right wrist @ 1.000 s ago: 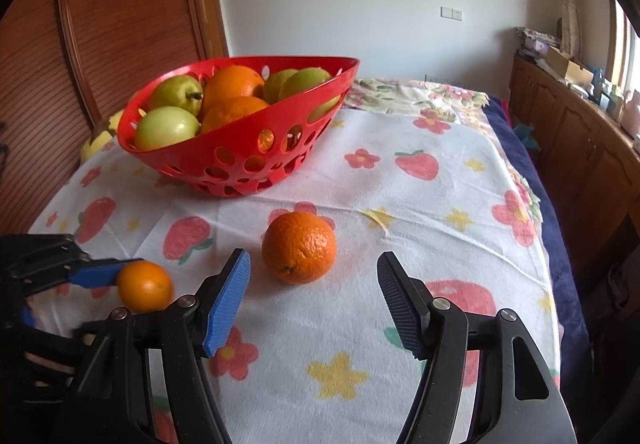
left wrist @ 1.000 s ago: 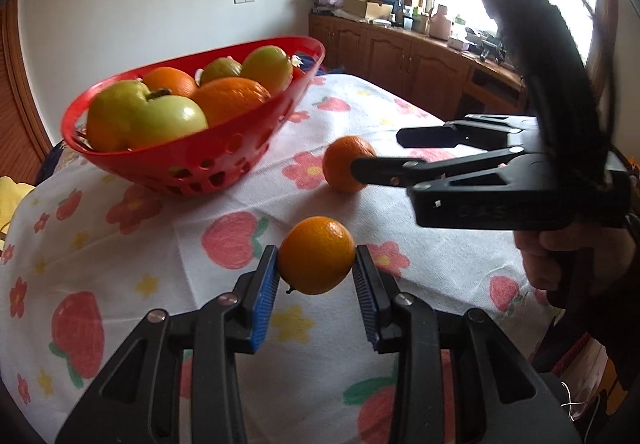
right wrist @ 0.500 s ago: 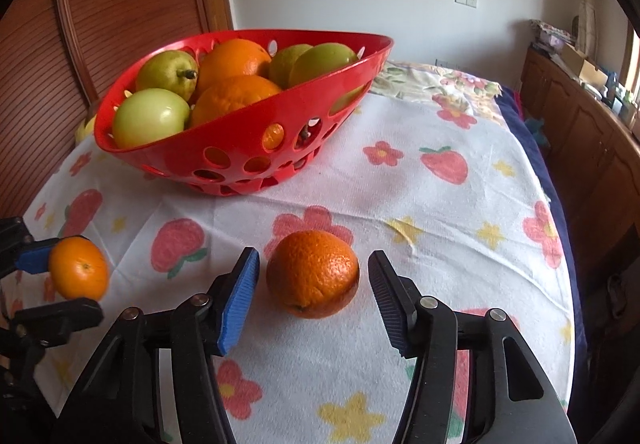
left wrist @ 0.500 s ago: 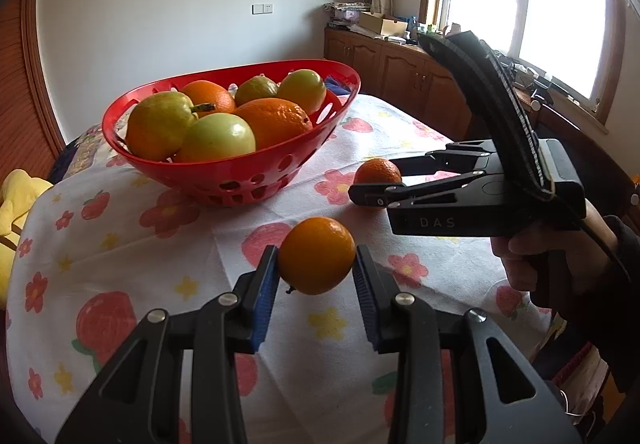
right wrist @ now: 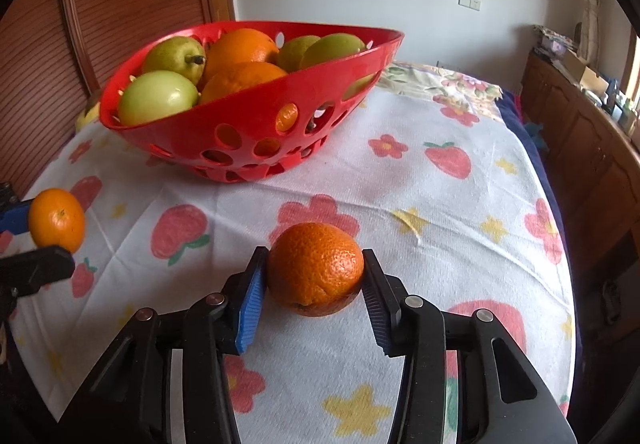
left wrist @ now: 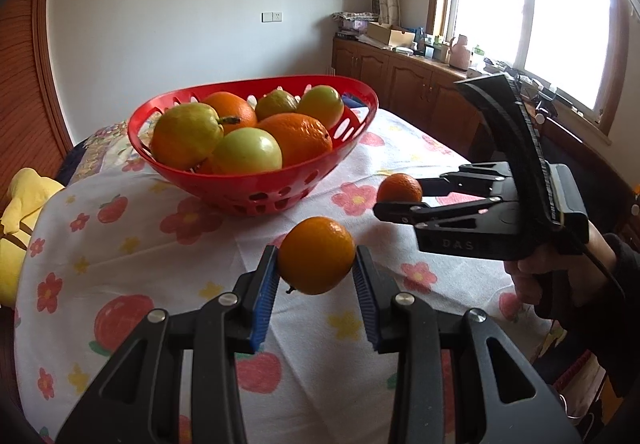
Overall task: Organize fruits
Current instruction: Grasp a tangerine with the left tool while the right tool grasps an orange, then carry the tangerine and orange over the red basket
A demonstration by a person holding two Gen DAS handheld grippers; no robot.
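Fruits, stock: red basket [right wrist: 256, 112] holds pears and oranges; last two loose pieces gripped, smooth mandarin [left wrist: 316, 254] clamped aloft in left gripper [left wrist: 316, 284], rough-skinned orange [right wrist: 316, 268] pinched by right gripper [right wrist: 314, 284] on tablecloth [right wrist: 440, 204]; basketing outstanding.

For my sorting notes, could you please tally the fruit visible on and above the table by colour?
Orange: 4, two in the red basket, one small orange in the left tongs, one rough-skinned orange in the right tongs.
Green or yellow-green: 4, all in the basket.
Total: 8
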